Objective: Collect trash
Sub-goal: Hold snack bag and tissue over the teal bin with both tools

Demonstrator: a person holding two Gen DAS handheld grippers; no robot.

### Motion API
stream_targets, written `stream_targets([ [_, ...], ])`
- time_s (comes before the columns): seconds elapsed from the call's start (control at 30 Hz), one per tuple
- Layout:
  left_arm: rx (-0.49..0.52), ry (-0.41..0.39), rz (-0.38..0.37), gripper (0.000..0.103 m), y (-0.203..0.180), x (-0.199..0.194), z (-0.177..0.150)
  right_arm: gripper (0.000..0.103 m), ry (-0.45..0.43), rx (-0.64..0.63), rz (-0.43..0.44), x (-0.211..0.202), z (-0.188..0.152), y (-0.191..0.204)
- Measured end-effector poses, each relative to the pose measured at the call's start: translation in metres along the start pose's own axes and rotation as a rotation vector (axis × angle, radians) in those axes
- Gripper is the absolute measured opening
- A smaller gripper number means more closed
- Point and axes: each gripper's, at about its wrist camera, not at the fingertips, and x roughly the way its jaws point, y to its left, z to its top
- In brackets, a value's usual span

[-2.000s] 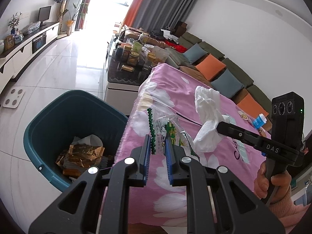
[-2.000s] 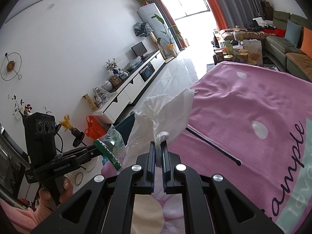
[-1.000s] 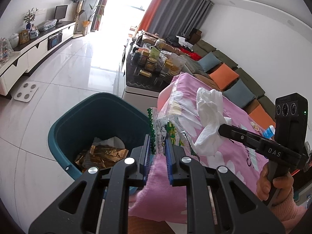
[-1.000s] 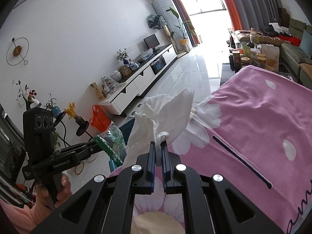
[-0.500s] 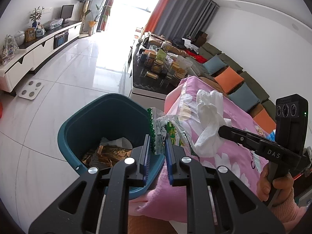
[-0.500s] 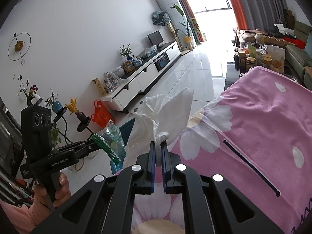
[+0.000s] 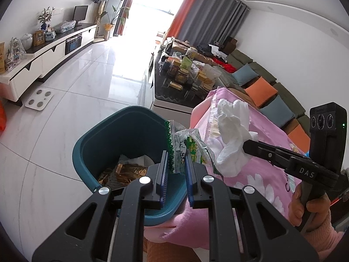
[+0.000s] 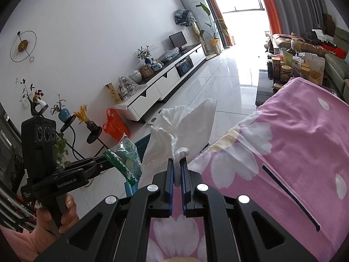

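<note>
Left hand-held gripper [image 7: 176, 163] is clamped on a clear snack wrapper [image 7: 185, 148] w/ green print; wrapper stands up out of the pads, long axis roughly upright, its green zigzag edge on the left side, top leaning slightly toward the pink cloth. It hangs over the near rim of the teal bin [image 7: 104, 135], which sits on the floor just beside the pink flowered cloth [image 7: 272, 135] covering the counter. Right hand-held gripper [image 8: 177, 170] is closed tight on a crumpled white tissue [image 8: 181, 126]; tissue fans upward & away from the pads, long axis running up from the pinch point, held over the cloth's edge. Left wrist view alone shows inside the bin: gold foil wrapper [image 7: 128, 170] & white paper already in there. It also shows the right gripper from the side w/ the tissue bunched at its tip, a hand in a pink sleeve on the grip. Right wrist view shows only a sliver of the bin, but gives the wrapper's other face and the left gripper side-on.
</note>
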Motion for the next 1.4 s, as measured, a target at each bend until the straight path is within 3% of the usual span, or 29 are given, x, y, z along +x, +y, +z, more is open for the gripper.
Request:
stream_targets([
  [1.4,-0.044,-0.001,0.057,0.015,0.006,0.014,0.002,0.005,0.083,-0.044,-0.002,0.049,0.01,0.023],
])
